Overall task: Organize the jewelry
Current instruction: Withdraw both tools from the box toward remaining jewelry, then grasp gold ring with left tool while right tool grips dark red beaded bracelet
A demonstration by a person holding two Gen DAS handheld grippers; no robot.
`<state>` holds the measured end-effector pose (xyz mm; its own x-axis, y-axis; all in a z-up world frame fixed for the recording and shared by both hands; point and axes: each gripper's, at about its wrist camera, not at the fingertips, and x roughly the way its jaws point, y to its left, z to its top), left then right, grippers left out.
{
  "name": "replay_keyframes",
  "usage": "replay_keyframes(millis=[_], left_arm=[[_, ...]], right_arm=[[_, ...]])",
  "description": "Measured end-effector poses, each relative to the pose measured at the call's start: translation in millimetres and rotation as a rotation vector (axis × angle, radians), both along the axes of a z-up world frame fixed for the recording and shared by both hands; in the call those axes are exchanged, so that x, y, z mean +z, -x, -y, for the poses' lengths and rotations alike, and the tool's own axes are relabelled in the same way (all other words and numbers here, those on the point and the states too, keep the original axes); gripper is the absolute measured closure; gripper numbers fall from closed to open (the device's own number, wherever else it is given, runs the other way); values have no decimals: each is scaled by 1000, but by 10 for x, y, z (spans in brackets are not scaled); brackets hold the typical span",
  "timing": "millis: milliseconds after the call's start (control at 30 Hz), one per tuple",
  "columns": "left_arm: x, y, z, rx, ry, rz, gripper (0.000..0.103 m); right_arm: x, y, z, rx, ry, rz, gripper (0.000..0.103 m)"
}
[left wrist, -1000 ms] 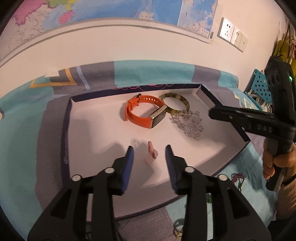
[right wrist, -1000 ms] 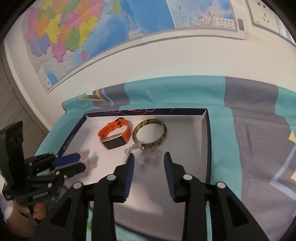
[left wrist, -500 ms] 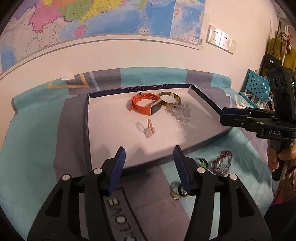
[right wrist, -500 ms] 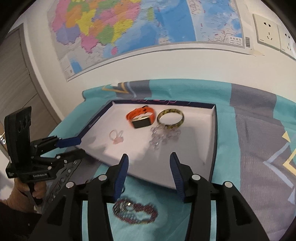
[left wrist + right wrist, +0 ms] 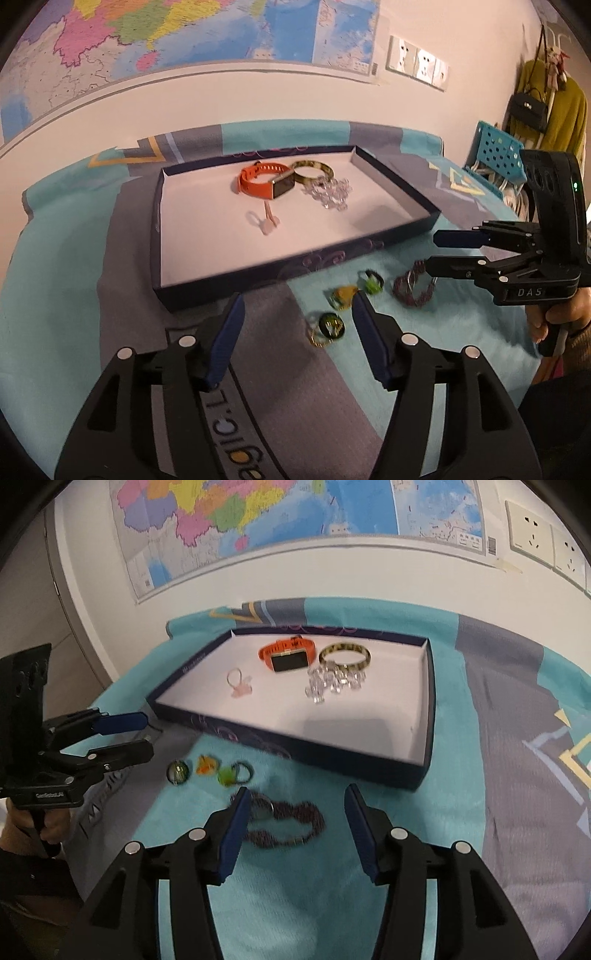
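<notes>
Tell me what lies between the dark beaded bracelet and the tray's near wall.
Bare teal cloth only. In the right wrist view, the beaded bracelet lies apart from the tray; the green ring sits off to the left.

Just ahead of the right hand-held gripper (image 5: pixel 293 805), its left finger (image 5: pixel 232 834) hides one end of the blurred beaded bracelet (image 5: pixel 291 823). The three small rings (image 5: pixel 210 770) beyond are too smeared to make out.

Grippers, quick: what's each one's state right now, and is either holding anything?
Left gripper: open, jaws just widened, holding nothing.
Right gripper: open, jaws just widened, empty, above the dark purple beaded bracelet.
</notes>
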<state>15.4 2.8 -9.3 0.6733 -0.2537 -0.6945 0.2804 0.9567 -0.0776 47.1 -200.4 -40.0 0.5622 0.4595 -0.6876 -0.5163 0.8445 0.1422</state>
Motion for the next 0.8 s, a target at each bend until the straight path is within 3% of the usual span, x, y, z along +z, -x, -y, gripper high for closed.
replay_keyframes(millis=[500, 567, 633, 700, 800], left_arm=[[-142, 101, 128, -21, -12, -43, 39], [-151, 100, 125, -18, -9, -47, 39], [-156, 101, 125, -17, -8, -49, 39], [-159, 102, 128, -17, -8, -51, 39], [-169, 91, 127, -22, 1, -57, 39]], right_arm=[[-128, 26, -17, -8, 4, -24, 53], [-140, -13, -16, -21, 7, -31, 59], [-161, -42, -28, -27, 20, -40, 74], [-162, -37, -44, -24, 38, -32, 81], [-172, -25, -55, -17, 54, -27, 86]])
